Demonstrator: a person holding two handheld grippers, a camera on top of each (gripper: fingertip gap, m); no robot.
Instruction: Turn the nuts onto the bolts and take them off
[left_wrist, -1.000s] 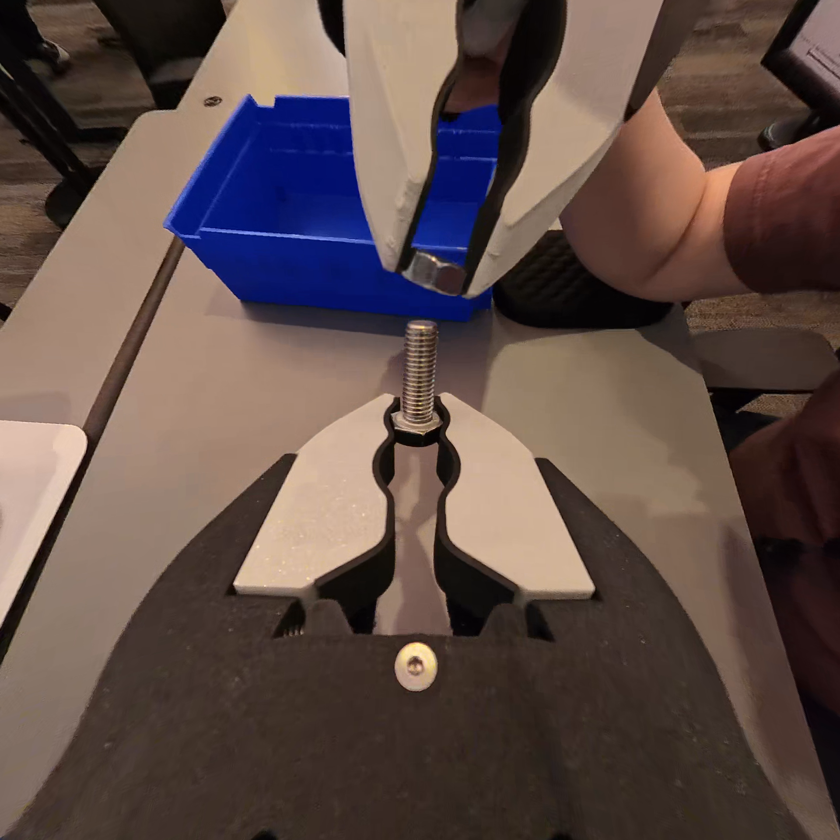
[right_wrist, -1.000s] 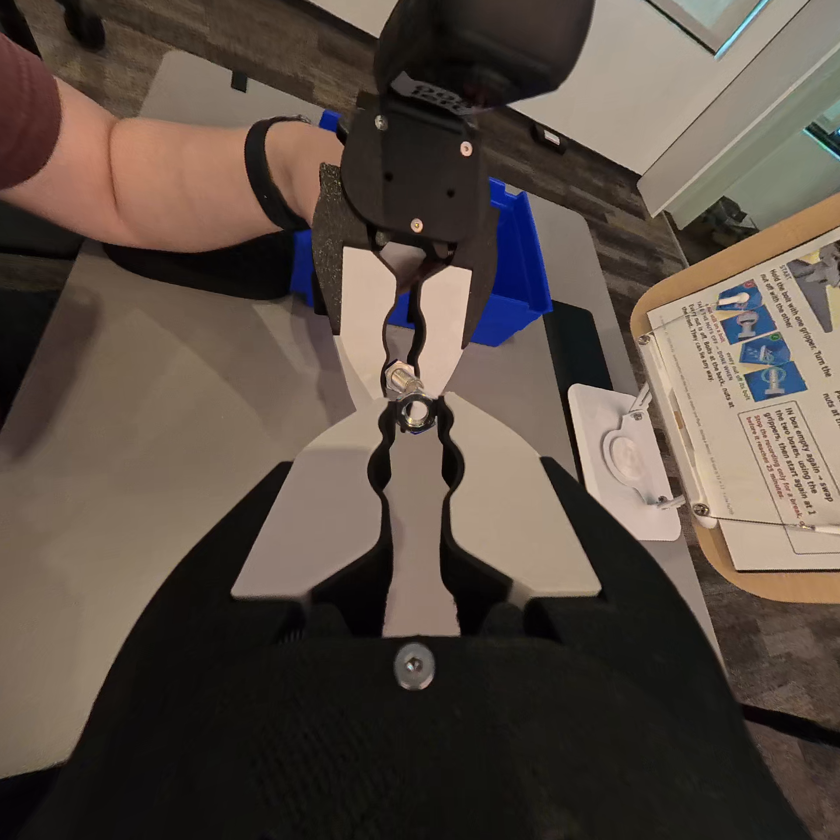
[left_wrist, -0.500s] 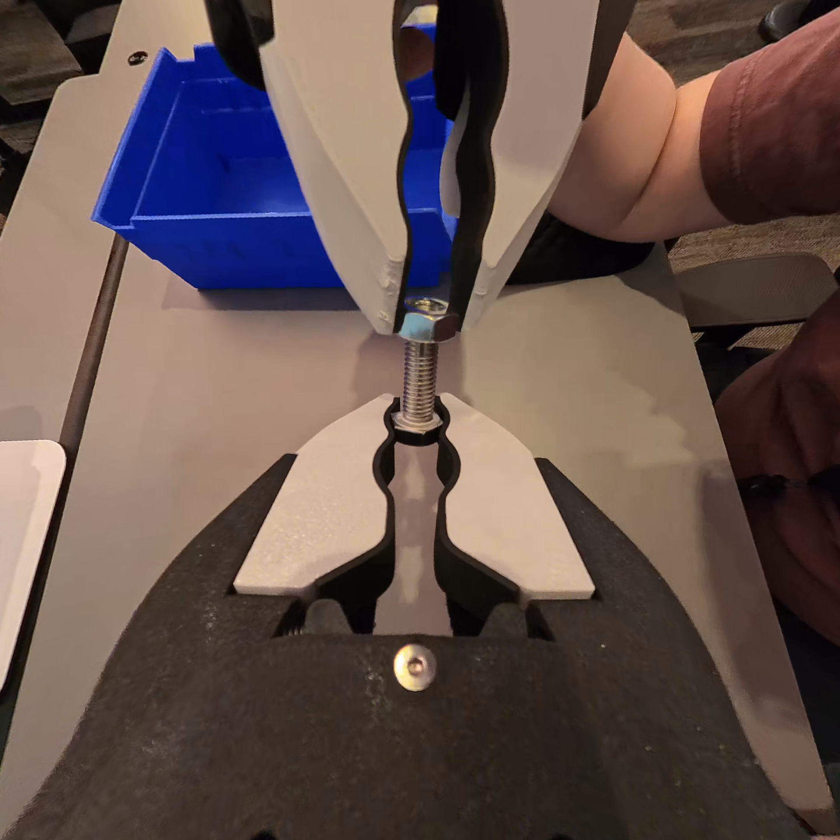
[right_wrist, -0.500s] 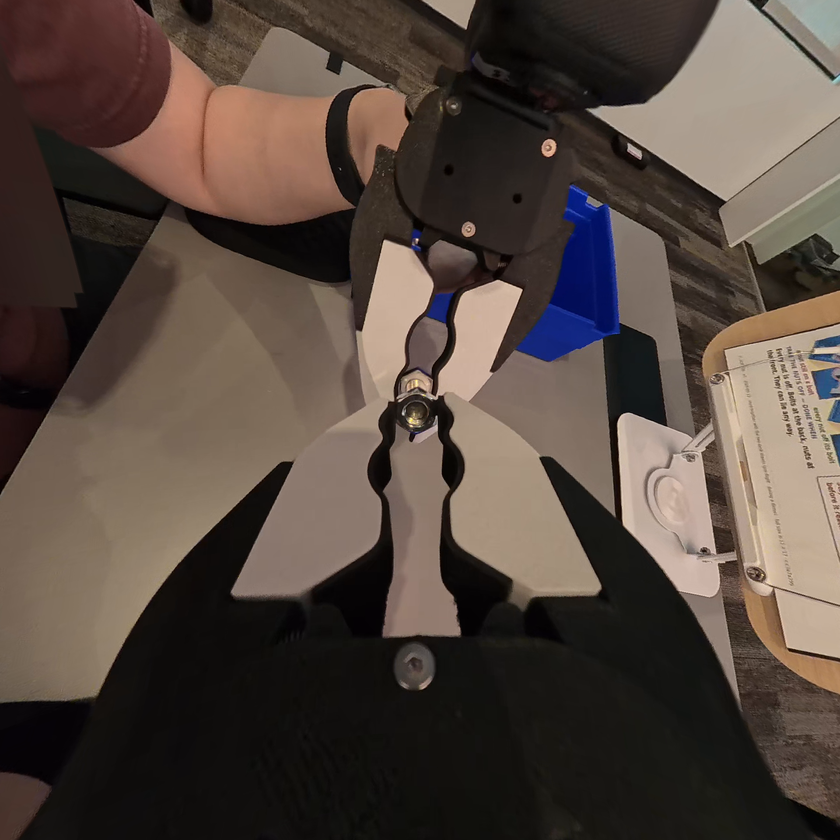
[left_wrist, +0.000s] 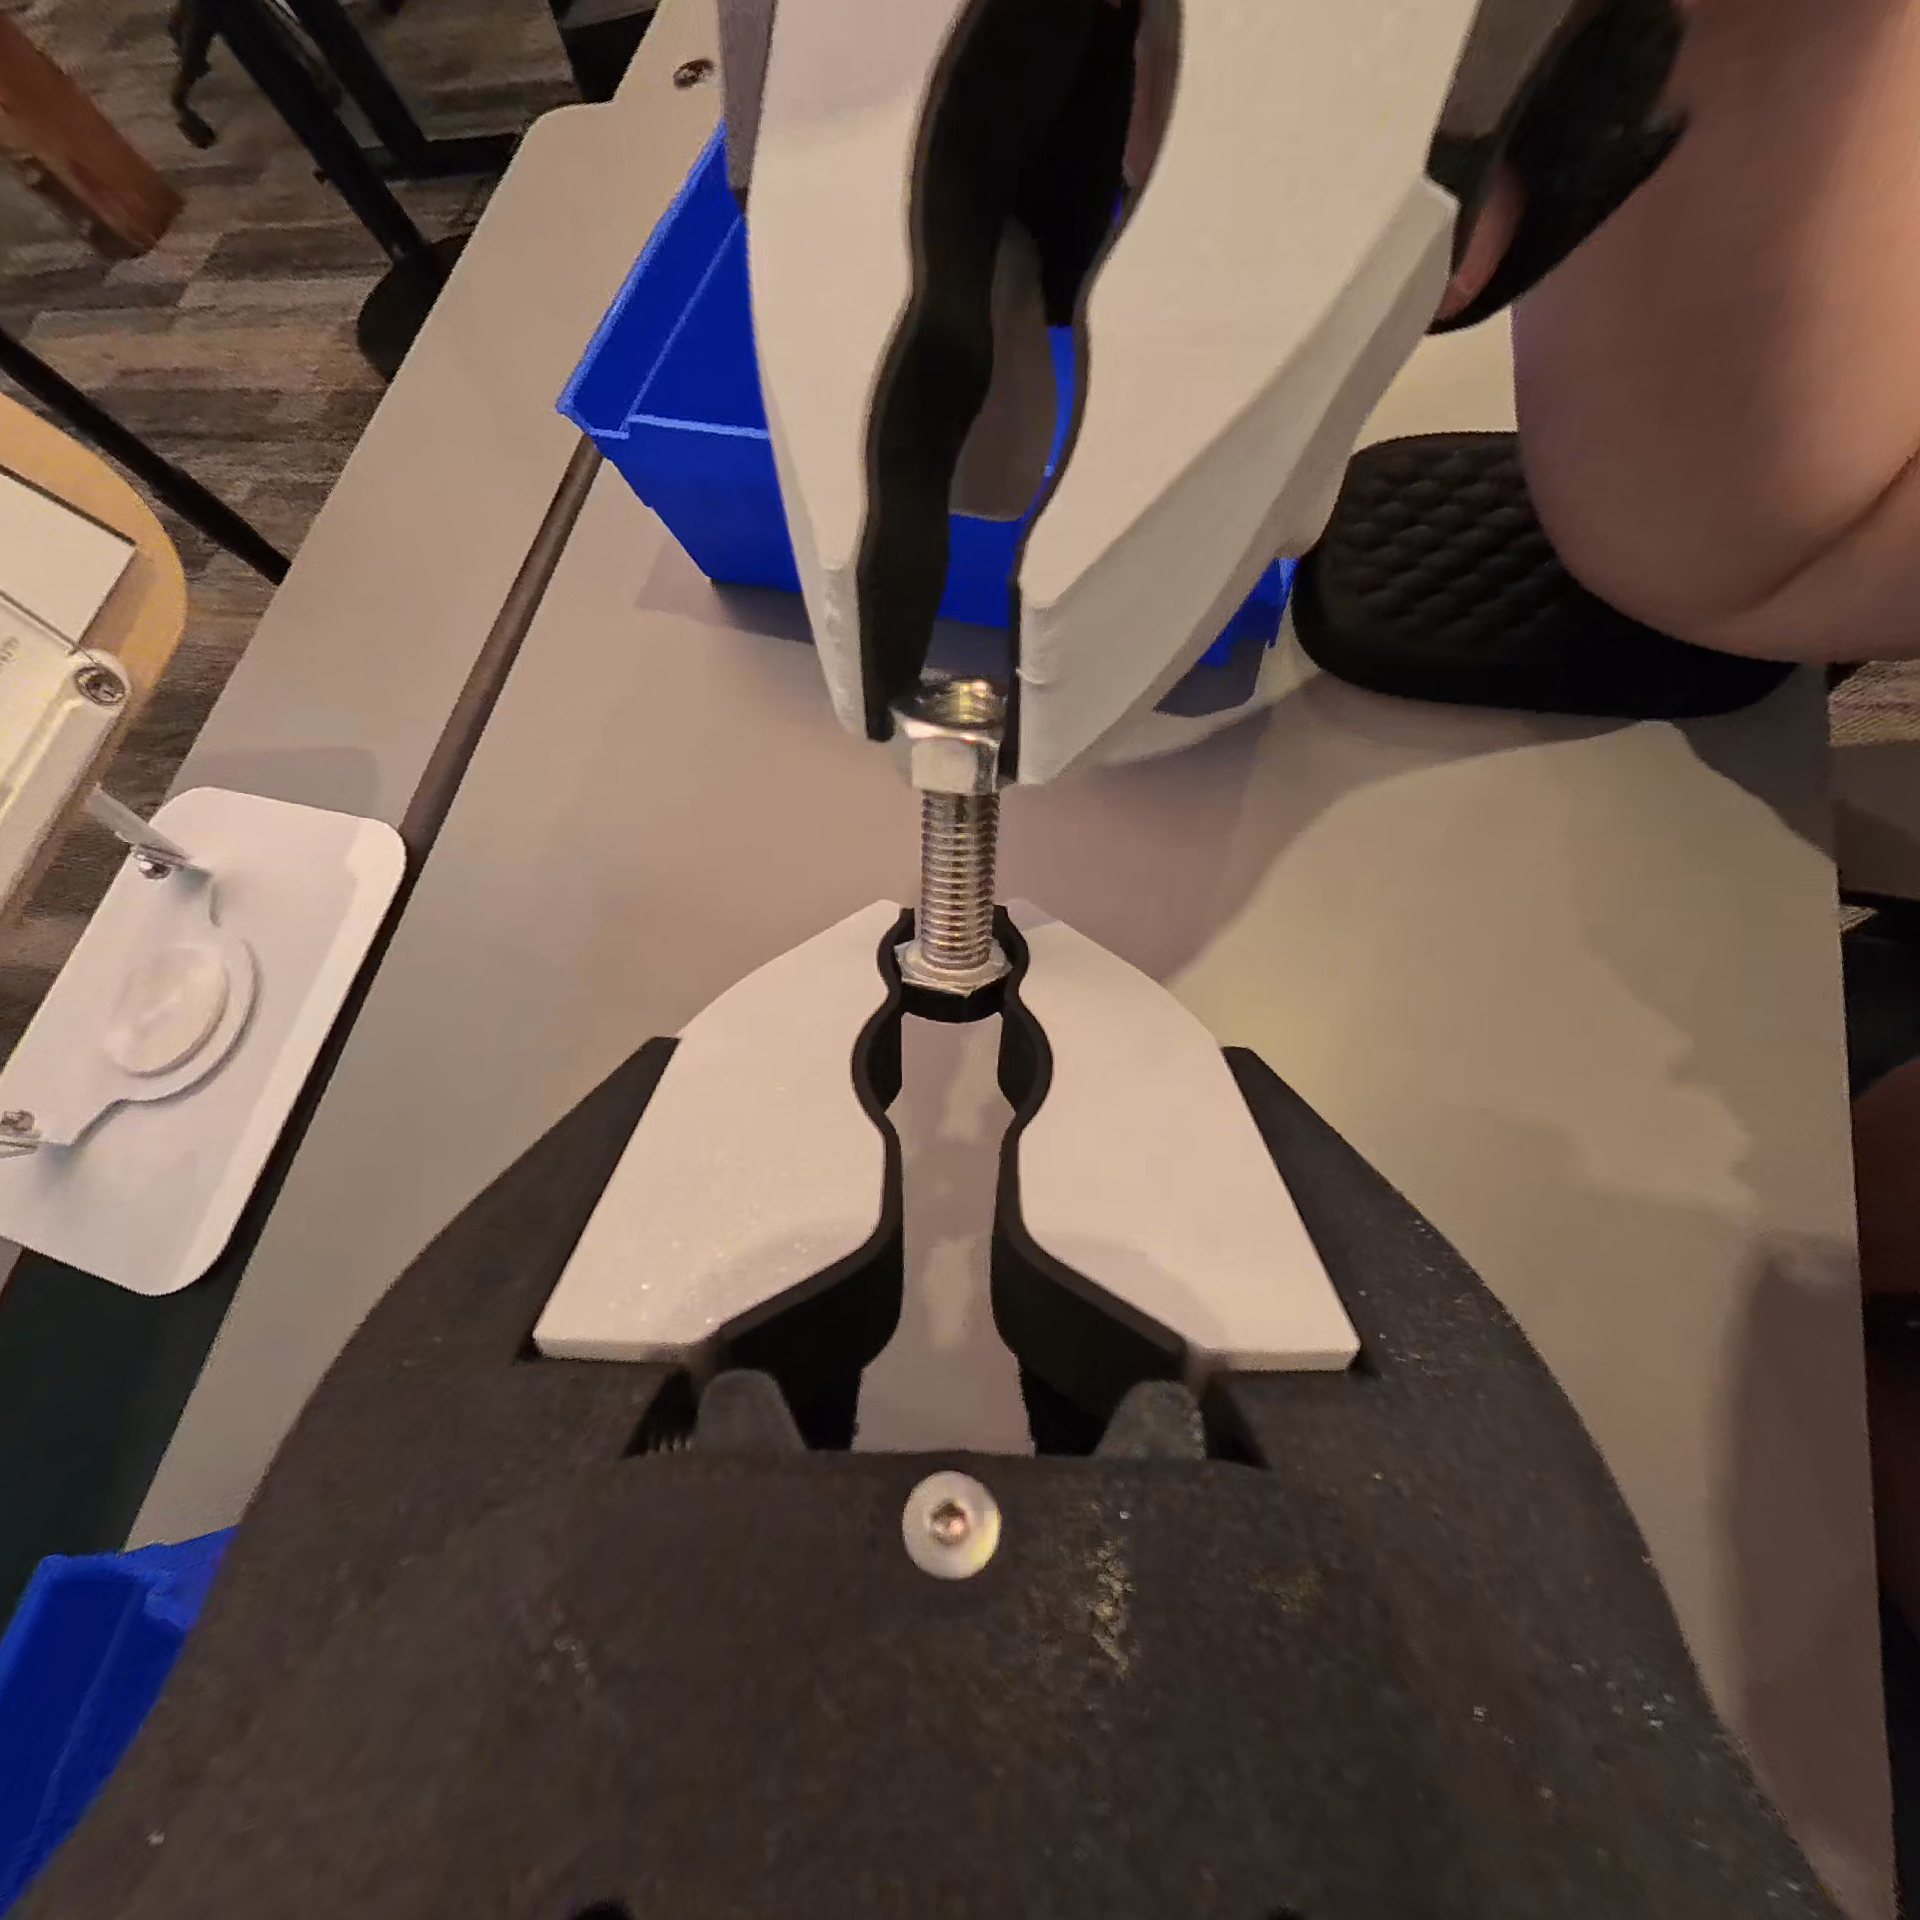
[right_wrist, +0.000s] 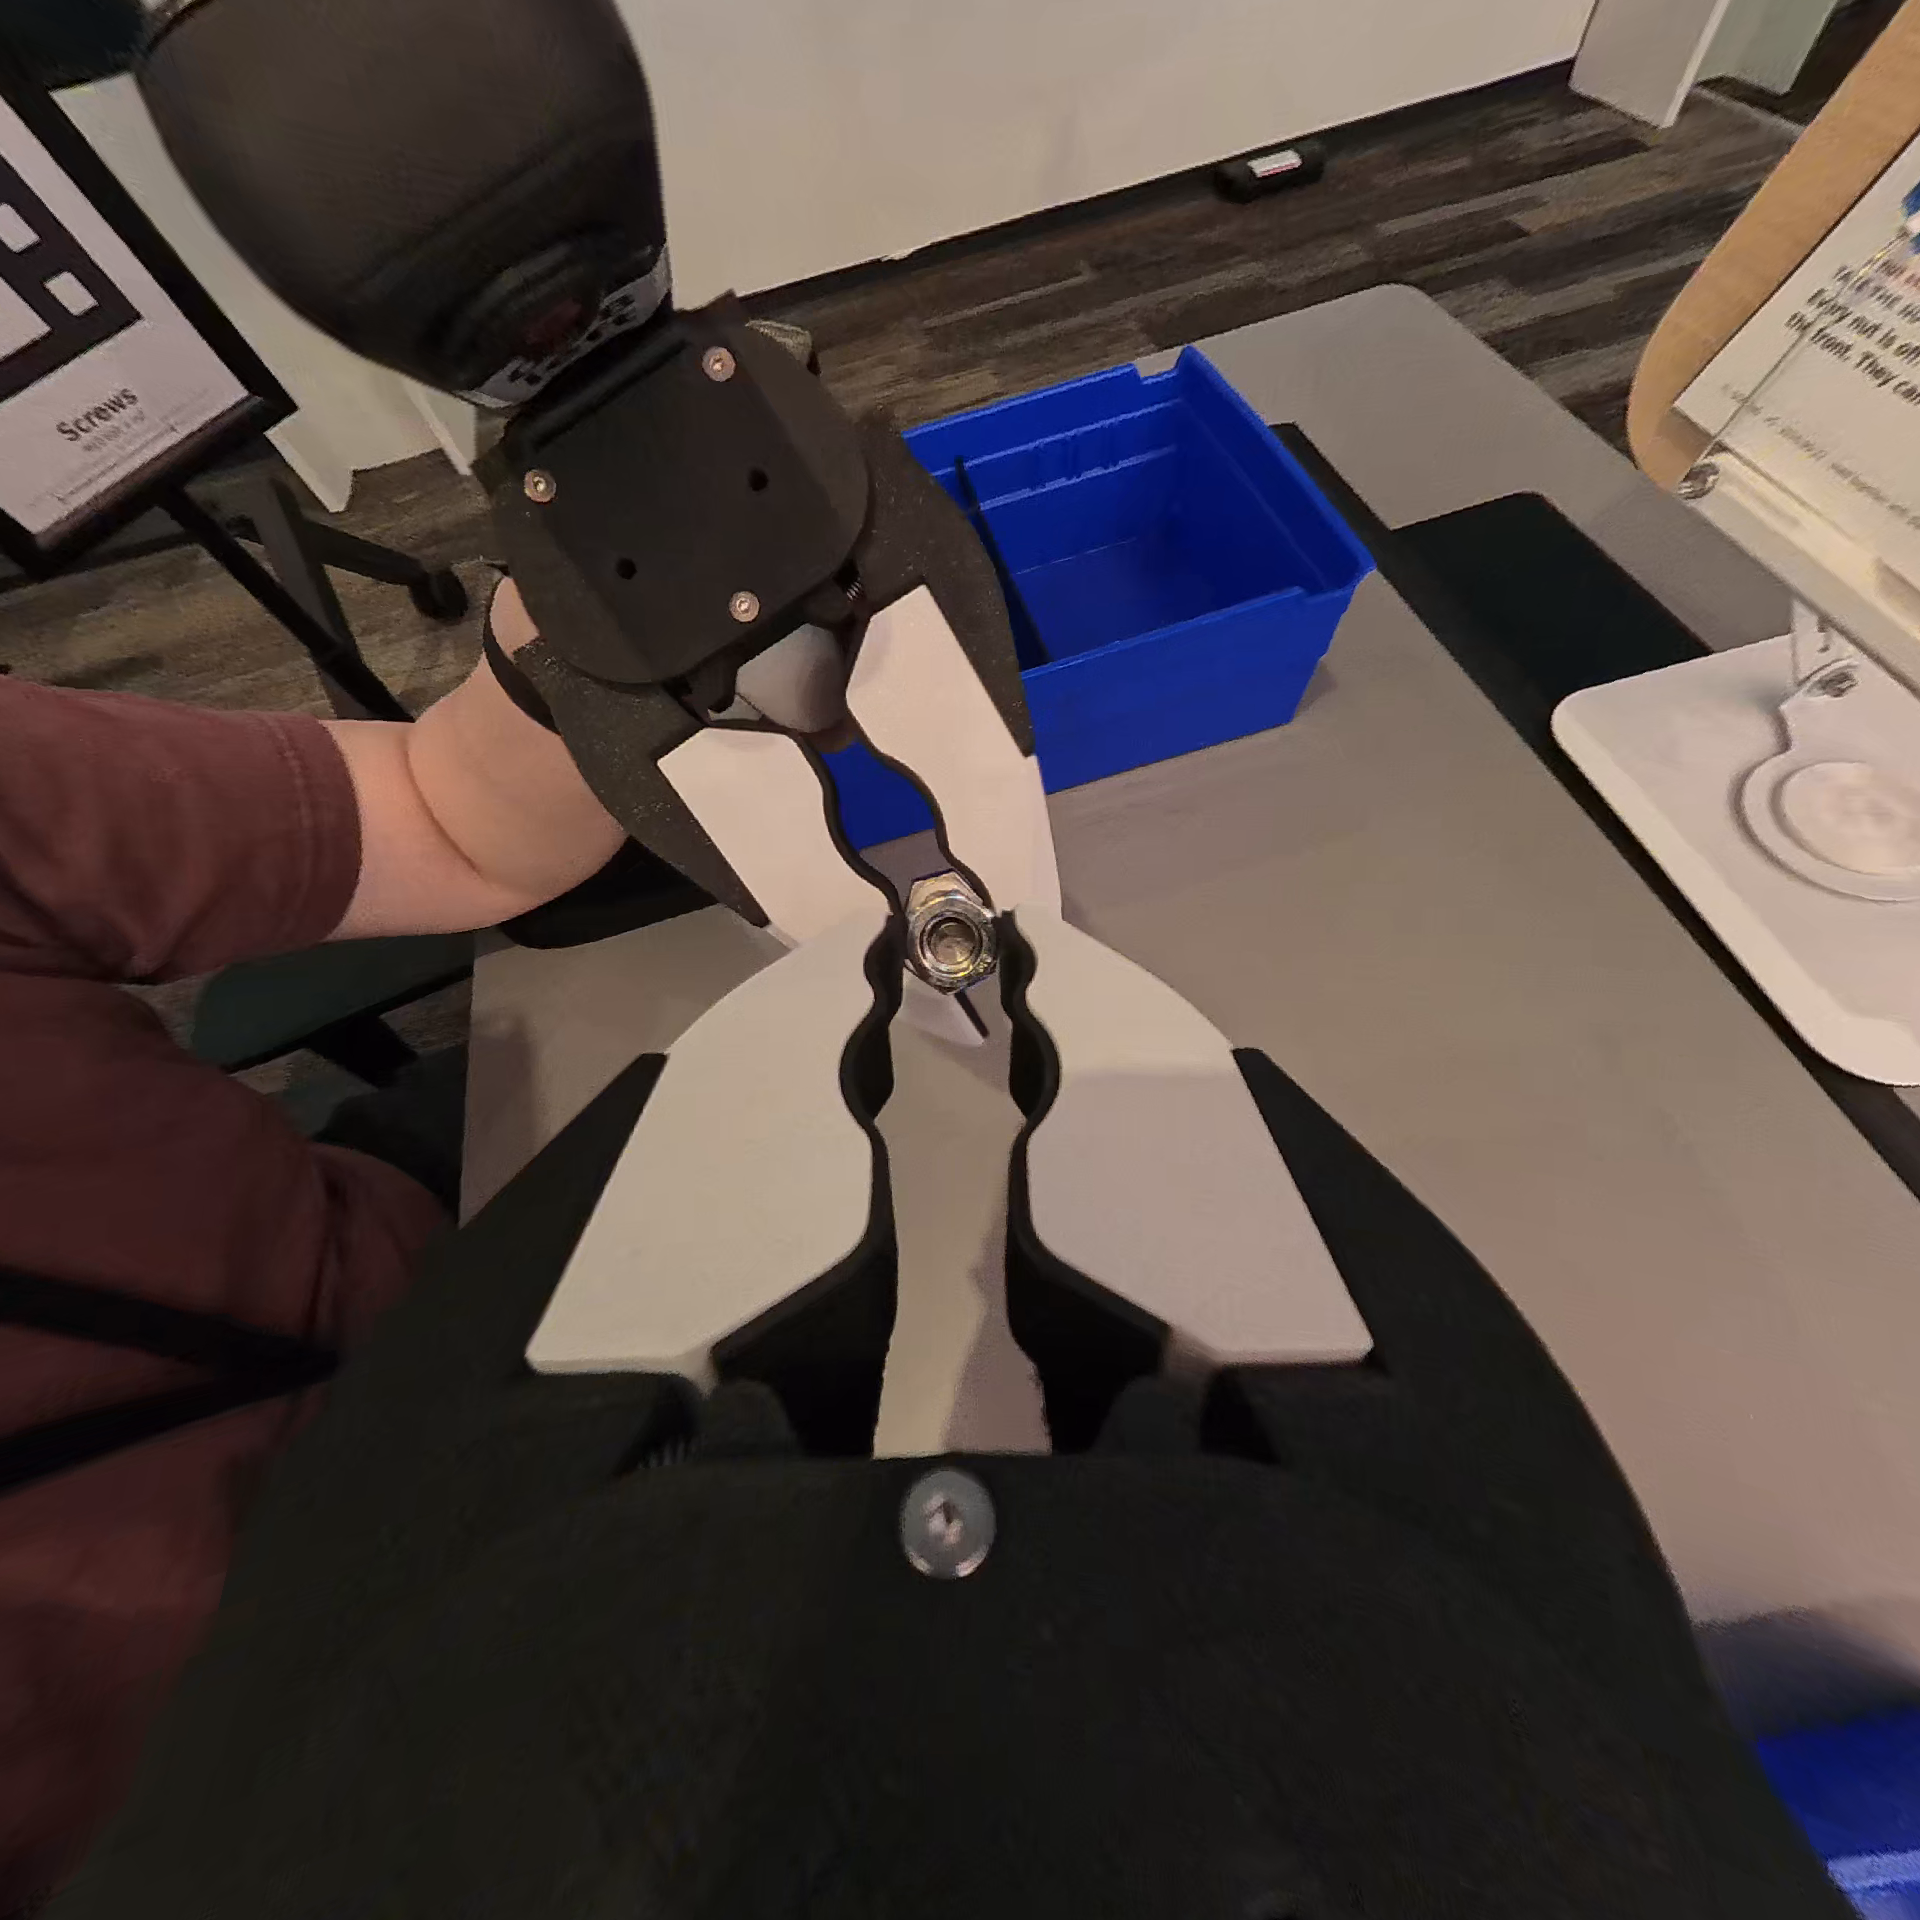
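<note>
One bolt (left_wrist: 954, 878) and one nut (left_wrist: 951, 740) on its tip; two grippers meet there; one blue bin (right_wrist: 1153, 582) shows fully behind the bolt.

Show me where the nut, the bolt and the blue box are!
nut (left_wrist: 951, 753), left wrist view, on its front flat side.
bolt (left_wrist: 956, 873), left wrist view, on the middle of its bare threads.
blue box (right_wrist: 1174, 675), right wrist view, on its front outer wall.
</note>
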